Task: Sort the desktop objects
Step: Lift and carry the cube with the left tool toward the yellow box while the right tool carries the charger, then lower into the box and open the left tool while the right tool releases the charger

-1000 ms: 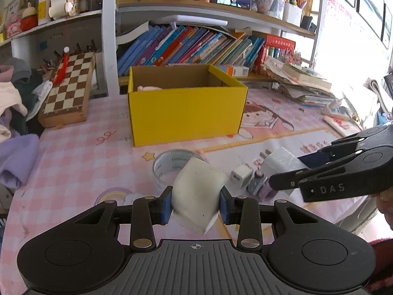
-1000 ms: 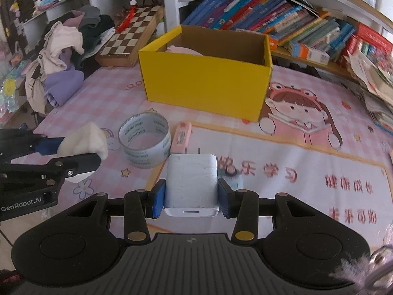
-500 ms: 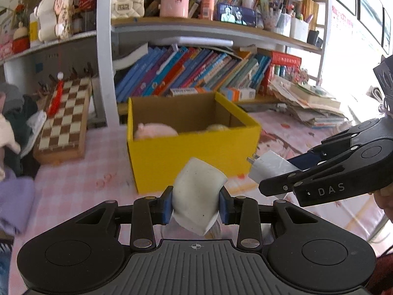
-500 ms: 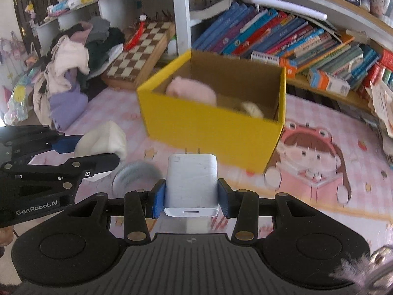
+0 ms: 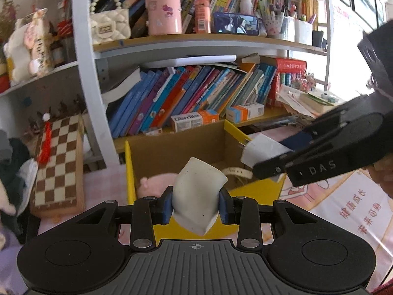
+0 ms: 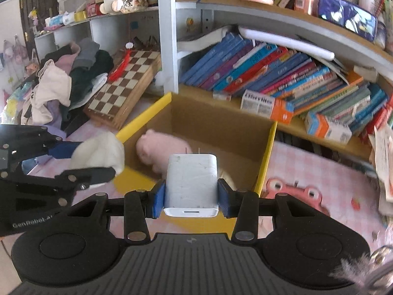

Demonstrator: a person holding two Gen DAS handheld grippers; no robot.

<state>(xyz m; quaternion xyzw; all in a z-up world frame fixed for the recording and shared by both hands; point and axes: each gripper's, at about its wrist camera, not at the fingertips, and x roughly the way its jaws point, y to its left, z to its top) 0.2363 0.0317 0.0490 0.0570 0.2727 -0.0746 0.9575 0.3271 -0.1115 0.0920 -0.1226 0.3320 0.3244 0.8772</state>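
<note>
Grippers are what we read first, taking the yellow box (image 6: 266,152) as our landmark. Left of the box, we see the left gripper (image 5: 195,205) held level above its near left corner, its blue pads (image 5: 167,205) pressed against both sides of a white sponge (image 5: 197,194). The sponge is a soft, off-white block, bowed inward where the pads squeeze it, with one corner hanging below the fingers; in the right wrist view it shows as a pale lump (image 6: 98,151) at the box's left rim. Beyond the box to the left, a wooden chessboard (image 6: 125,83) leans beside a heap of clothes (image 6: 63,83).

Inside the box, we make out a pink plush toy (image 6: 162,151) lying against the left wall, and a pale strip further right that we cannot identify.

Over the box's near wall, towards its right side, the right gripper (image 6: 191,196) points forward and slightly down, its pads tight on the flanks of a white charger (image 6: 191,184). The charger is a rounded white plug block, lightly scuffed, with its two prongs aimed into the box and its port facing the camera. From the left wrist view the same charger (image 5: 262,150) hangs above the box's right wall.

Behind the box, a shelf of slanting books (image 6: 270,73) runs rightwards.
</note>
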